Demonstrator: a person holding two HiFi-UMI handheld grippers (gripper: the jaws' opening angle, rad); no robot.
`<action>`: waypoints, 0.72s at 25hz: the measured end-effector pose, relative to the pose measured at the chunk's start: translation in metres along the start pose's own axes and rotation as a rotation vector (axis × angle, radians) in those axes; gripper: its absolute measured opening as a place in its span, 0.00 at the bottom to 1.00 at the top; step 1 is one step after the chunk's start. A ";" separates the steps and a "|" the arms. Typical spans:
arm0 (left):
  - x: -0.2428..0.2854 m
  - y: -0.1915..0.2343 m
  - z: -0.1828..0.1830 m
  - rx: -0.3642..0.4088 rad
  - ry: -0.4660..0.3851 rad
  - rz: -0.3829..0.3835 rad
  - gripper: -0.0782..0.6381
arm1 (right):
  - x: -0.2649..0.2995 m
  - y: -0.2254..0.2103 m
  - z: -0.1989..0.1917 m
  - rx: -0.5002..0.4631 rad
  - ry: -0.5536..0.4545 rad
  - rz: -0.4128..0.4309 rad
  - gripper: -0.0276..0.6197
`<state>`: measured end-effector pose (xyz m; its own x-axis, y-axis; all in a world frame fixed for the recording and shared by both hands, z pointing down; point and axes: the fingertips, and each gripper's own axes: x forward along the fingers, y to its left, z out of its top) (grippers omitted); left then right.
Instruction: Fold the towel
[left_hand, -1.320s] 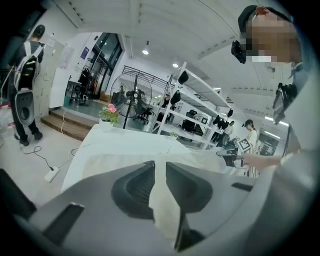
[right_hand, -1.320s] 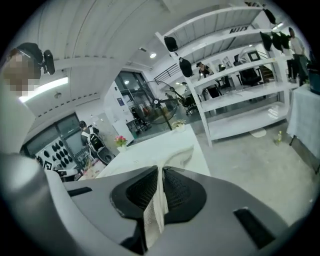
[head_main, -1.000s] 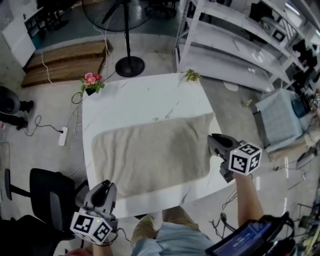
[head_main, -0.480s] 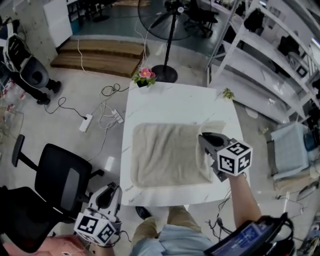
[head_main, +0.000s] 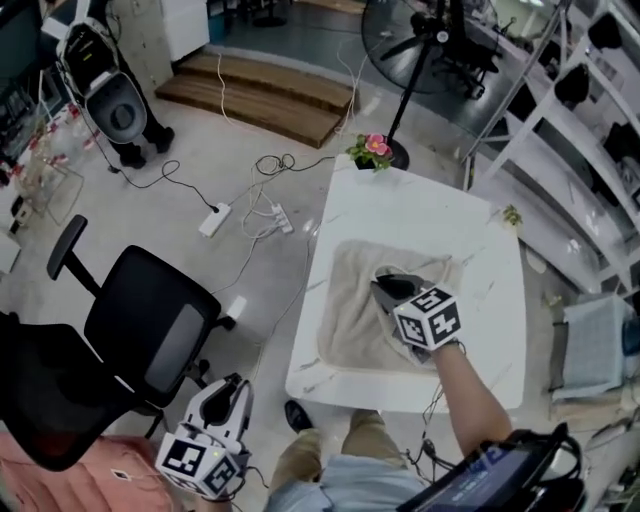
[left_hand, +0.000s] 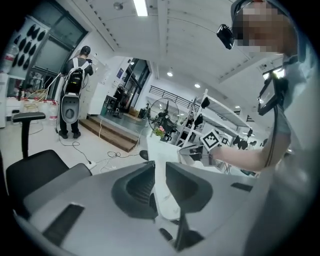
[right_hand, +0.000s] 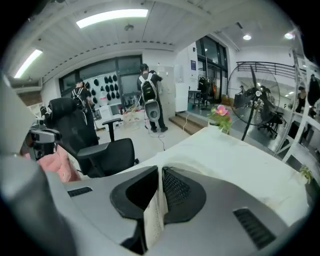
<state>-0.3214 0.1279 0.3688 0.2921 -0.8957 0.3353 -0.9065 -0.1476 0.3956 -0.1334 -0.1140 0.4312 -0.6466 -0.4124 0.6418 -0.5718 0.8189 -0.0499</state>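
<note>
A beige towel (head_main: 348, 325) lies on the white marble table (head_main: 430, 215), its right part lifted and drawn over toward the left. My right gripper (head_main: 383, 289) is above the towel's middle, shut on the towel's edge. In the right gripper view the cloth edge (right_hand: 154, 215) hangs pinched between the jaws of the right gripper (right_hand: 160, 182). My left gripper (head_main: 236, 386) is low at the left, off the table and over the floor, open with nothing between its jaws. The left gripper view looks past the left gripper (left_hand: 160, 177) at the table's corner and the right gripper (left_hand: 192, 151).
A black office chair (head_main: 150, 330) stands left of the table, close to my left gripper. A pink flower pot (head_main: 372, 150) sits on the table's far corner. Cables and a power strip (head_main: 215, 218) lie on the floor. White shelving (head_main: 590, 110) stands at the right, a fan (head_main: 420, 40) behind the table.
My right gripper has carried the towel's right edge leftward over the towel, which now looks narrower. The left gripper has drawn away from the table's corner to the left, and the view has swung.
</note>
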 end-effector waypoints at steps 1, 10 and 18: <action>-0.003 0.005 -0.003 -0.008 0.004 0.010 0.21 | 0.016 0.004 -0.008 -0.011 0.031 0.006 0.11; 0.000 0.020 -0.021 -0.035 0.044 0.030 0.21 | 0.084 0.026 -0.057 -0.050 0.180 0.056 0.15; 0.038 -0.010 0.002 0.014 0.035 -0.089 0.21 | 0.003 0.055 0.014 0.046 0.017 0.289 0.39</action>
<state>-0.3017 0.0947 0.3760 0.3814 -0.8639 0.3290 -0.8808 -0.2316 0.4130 -0.1736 -0.0757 0.4201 -0.7778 -0.1578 0.6084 -0.3879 0.8822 -0.2670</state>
